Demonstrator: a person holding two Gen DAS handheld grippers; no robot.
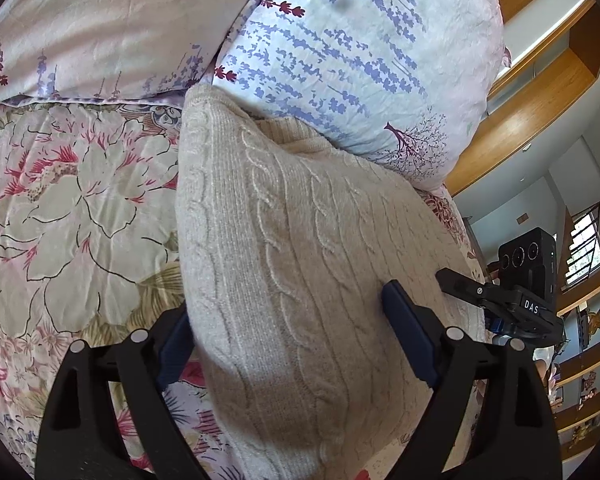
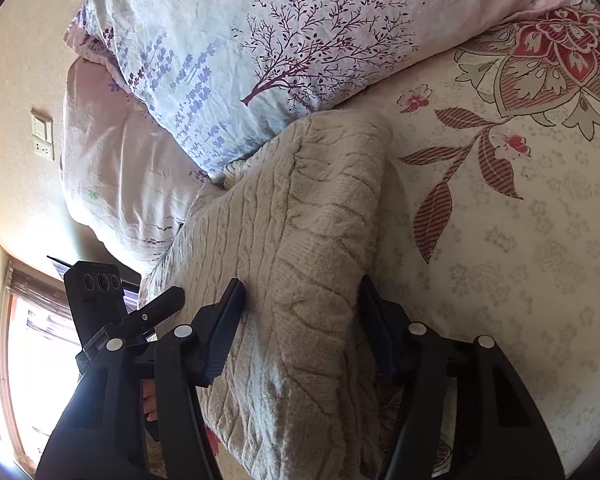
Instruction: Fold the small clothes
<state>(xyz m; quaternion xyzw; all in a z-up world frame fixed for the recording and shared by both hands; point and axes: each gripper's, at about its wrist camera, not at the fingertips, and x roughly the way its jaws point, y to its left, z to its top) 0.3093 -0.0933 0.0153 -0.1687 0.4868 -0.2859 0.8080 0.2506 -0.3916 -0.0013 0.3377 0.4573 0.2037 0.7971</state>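
The left gripper (image 1: pixel 296 328) tilts down over the bed, its two blue pads set wide apart. The cream cable-knit sweater (image 1: pixel 292 248) lies folded on the floral bedspread (image 1: pixel 68 208) and runs up between those pads: the left pad (image 1: pixel 176 352) sits at the sweater's left edge, the right pad (image 1: pixel 410 340) rests on the knit, and neither pinches it, so these tongs are open. The sweater's far end touches a lavender-print pillow (image 1: pixel 360 52) at the head of the bed.

The right gripper (image 2: pixel 302 320) also points downward, near the sweater's (image 2: pixel 312 216) right edge. Its jaws bracket a thick folded band of the knit; the right pad (image 2: pixel 374 320) is partly hidden by the fold, so I cannot tell whether they clamp it.
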